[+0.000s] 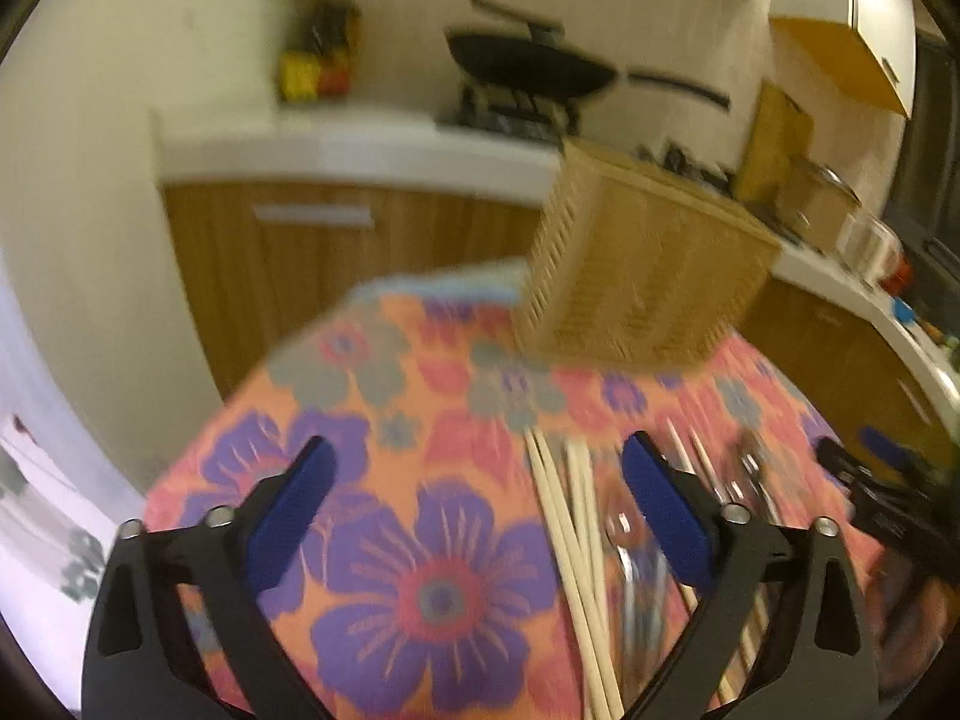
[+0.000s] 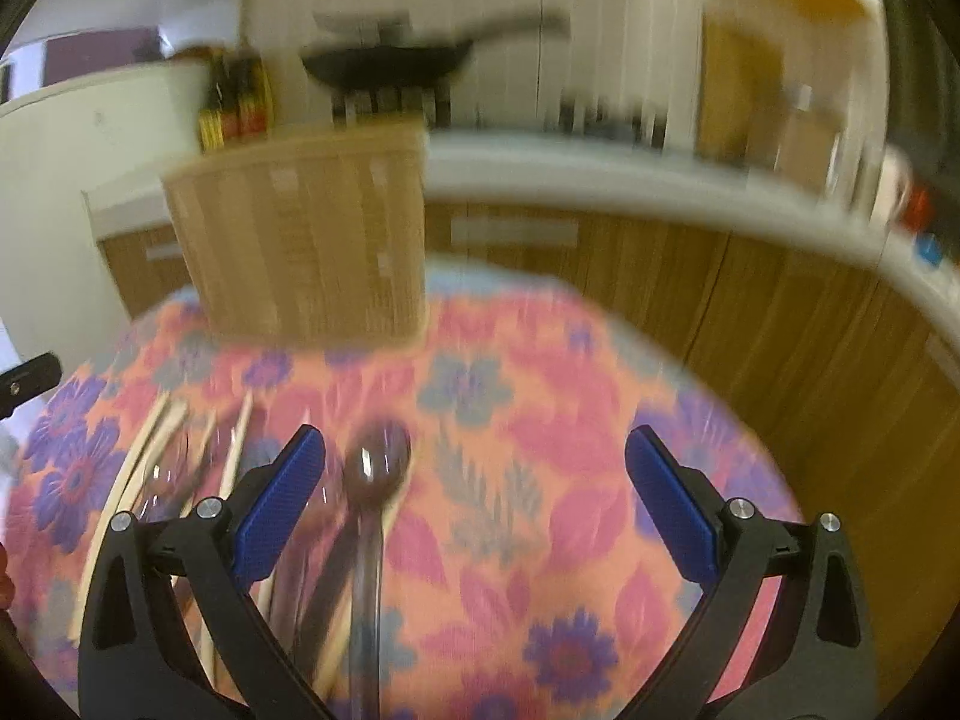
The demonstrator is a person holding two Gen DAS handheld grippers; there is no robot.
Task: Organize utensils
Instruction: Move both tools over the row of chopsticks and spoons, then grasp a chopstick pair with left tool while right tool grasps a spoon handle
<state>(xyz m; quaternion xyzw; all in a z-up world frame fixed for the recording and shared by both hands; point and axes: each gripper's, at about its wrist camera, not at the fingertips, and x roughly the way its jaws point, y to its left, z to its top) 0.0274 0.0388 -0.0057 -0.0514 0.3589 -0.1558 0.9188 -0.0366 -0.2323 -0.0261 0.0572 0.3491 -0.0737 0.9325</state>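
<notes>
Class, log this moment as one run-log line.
left claw: open, empty | right claw: open, empty | chopsticks, spoon: on floral tablecloth | wicker holder: upright behind

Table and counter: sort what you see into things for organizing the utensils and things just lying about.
For the job:
- chopsticks
- spoon
- slatted utensil holder
- left claw and right claw, both open

Just lying about:
- wok on the stove
- bottles on the counter
- floral tablecloth
</notes>
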